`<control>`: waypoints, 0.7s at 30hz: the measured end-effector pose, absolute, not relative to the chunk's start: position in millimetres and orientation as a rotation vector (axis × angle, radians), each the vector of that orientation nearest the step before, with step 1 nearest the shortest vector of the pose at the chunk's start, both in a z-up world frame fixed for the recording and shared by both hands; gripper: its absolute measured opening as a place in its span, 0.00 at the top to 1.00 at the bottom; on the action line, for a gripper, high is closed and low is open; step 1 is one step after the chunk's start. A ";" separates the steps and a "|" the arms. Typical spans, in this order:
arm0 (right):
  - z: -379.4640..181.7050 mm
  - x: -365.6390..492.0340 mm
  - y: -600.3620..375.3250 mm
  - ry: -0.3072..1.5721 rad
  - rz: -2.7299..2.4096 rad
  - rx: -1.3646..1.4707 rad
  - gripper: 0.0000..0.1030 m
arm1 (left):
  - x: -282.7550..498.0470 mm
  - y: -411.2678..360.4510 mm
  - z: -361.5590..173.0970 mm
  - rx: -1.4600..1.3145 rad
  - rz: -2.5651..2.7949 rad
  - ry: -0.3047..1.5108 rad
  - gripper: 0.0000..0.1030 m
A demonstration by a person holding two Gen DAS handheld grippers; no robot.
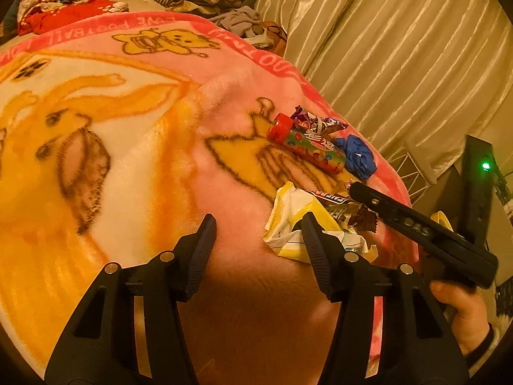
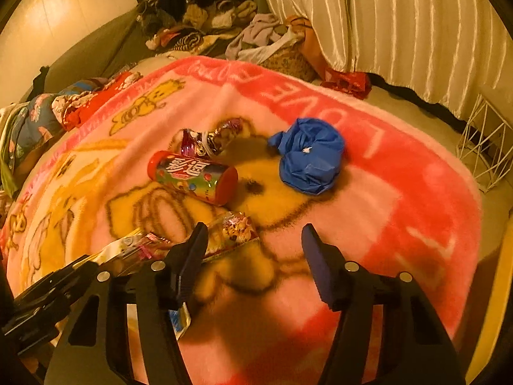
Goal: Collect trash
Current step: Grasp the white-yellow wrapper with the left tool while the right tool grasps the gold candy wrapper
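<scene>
A: Quick pass. Where's the trash?

B: All on the pink blanket (image 2: 400, 192), toward its curtain-side corner. Candy tube (image 2: 192, 176) lying on its side, purple wrapper (image 2: 208, 138) touching its far side, blue crumpled bag (image 2: 307, 157) just beside it. Nearer the grippers: a printed snack wrapper (image 2: 234, 229) and, in the left view, a yellow-white wrapper (image 1: 288, 221) with a brown chocolate wrapper (image 1: 340, 207) lying on its edge.

A: Left gripper (image 1: 258, 234)?

B: Jaws wide apart, holding nothing. Low over bare blanket, its right finger in front of the yellow-white wrapper; contact unclear.

A: Right gripper (image 2: 253, 243)?

B: Also spread wide, empty. Its left finger overlaps the printed snack wrapper in the view; nothing sits between the fingers, only blanket.

A: Why both open?

B: My read: approach stage, nothing collected yet. The nearest wrappers are flat and light, so wide jaws give room to straddle them.

A: Where does it go?

B: Can't tell. There's a white wire basket (image 2: 484, 157) on the floor past the blanket's edge; possibly that, not certain.

A: Risk?

B: Plush pile may get pinched along with thin wrappers.
</scene>
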State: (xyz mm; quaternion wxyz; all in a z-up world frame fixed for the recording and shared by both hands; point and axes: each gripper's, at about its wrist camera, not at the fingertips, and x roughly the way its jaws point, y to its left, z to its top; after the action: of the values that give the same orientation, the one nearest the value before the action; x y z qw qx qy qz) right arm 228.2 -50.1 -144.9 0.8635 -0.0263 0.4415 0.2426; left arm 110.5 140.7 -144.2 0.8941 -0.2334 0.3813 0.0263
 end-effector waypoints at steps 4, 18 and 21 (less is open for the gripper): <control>-157.2 234.6 -43.5 0.955 0.520 -0.060 0.52 | 113.5 139.3 -146.4 -0.491 0.048 0.791 0.56; -147.9 213.3 -63.1 0.915 0.574 0.044 0.94 | 108.5 126.3 -133.5 -0.472 -0.012 0.757 0.94; -136.6 204.7 -74.2 0.872 0.562 0.081 0.95 | 103.6 126.3 -123.9 -0.465 -0.022 0.739 0.94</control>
State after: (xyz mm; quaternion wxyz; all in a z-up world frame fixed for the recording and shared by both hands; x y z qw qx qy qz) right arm 204.7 -74.2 -136.6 0.8677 0.0389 0.4165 0.2685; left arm 103.6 126.3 -123.9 0.9062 -0.2252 0.3579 -0.0109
